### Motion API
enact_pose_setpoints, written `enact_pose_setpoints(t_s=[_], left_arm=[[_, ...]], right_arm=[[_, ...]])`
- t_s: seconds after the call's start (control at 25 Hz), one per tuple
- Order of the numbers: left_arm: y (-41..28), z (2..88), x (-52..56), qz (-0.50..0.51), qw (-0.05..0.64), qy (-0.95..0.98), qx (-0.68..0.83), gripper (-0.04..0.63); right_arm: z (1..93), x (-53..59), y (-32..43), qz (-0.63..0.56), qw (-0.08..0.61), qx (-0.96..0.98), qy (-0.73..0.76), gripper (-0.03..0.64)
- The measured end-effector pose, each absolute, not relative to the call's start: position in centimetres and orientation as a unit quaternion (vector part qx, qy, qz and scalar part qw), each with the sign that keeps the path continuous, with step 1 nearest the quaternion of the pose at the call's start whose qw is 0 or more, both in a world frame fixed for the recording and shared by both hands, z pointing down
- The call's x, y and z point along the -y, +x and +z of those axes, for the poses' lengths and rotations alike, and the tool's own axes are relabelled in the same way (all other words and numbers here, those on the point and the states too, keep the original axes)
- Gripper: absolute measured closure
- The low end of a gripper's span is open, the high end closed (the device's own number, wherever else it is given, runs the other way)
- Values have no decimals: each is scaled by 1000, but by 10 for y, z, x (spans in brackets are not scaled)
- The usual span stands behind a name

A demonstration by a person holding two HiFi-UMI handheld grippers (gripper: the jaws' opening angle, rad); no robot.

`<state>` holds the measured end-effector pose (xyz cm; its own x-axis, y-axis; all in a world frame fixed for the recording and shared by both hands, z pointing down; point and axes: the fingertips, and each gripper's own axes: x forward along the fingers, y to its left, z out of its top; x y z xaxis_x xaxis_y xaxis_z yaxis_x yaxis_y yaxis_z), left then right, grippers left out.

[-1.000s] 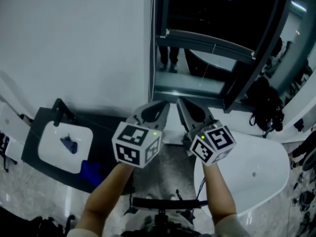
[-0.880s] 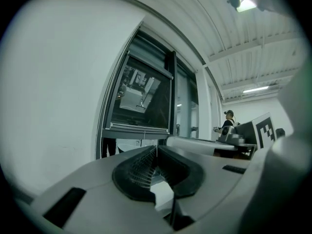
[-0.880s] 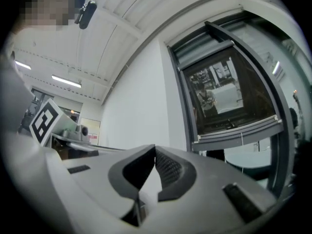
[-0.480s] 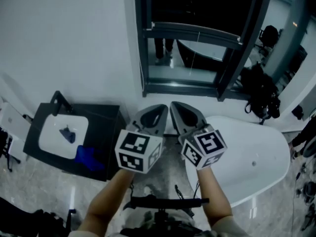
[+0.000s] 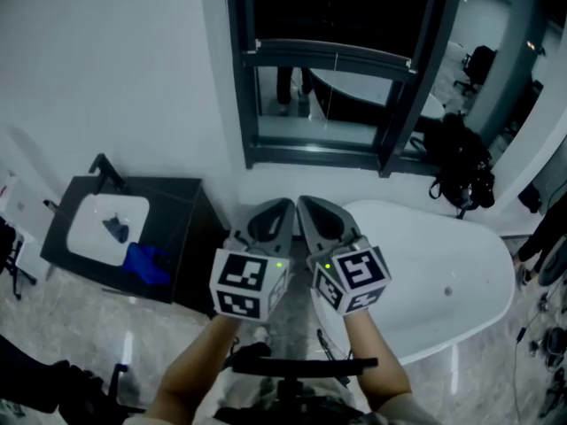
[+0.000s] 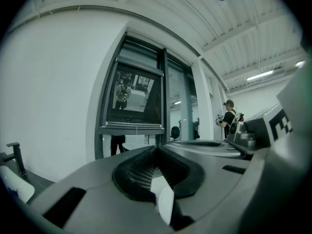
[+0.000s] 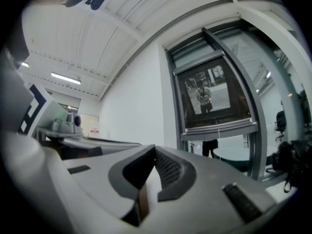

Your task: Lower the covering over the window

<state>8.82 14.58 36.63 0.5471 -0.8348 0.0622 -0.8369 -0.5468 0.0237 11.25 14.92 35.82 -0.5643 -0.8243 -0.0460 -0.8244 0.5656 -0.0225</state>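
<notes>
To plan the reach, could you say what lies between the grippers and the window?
Nothing: the head view shows only bare wall between left gripper, right gripper and window.

left tool (image 5: 282, 206), right tool (image 5: 306, 204), farther from window (image 5: 310, 104)

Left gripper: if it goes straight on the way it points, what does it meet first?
Probably the window, near the covering's bottom bar. The left gripper is shut and empty, and nothing shows between it and the glass, though depth is hard to judge.
</notes>
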Motion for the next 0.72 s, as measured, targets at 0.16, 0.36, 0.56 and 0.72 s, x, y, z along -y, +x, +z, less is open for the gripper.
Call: enact_pose_setpoints(t_s=[0.16,0.36,0.56,0.72], left_arm=[[101,367,-156,33,14,865,501,574],[103,370,-162,41,11,854,519,574],[105,376,-163,52,20,852,521,574],[104,377,-159,53,24,851,521,574]], right_arm=[[366,-156,130,-13,15,-880,-475,607],[371,-160,133,-18,7,-877,-480,606],[376,-160,135,-20,0,-874,-485,607],[373,-157,135,-24,0,-874,-486,607]])
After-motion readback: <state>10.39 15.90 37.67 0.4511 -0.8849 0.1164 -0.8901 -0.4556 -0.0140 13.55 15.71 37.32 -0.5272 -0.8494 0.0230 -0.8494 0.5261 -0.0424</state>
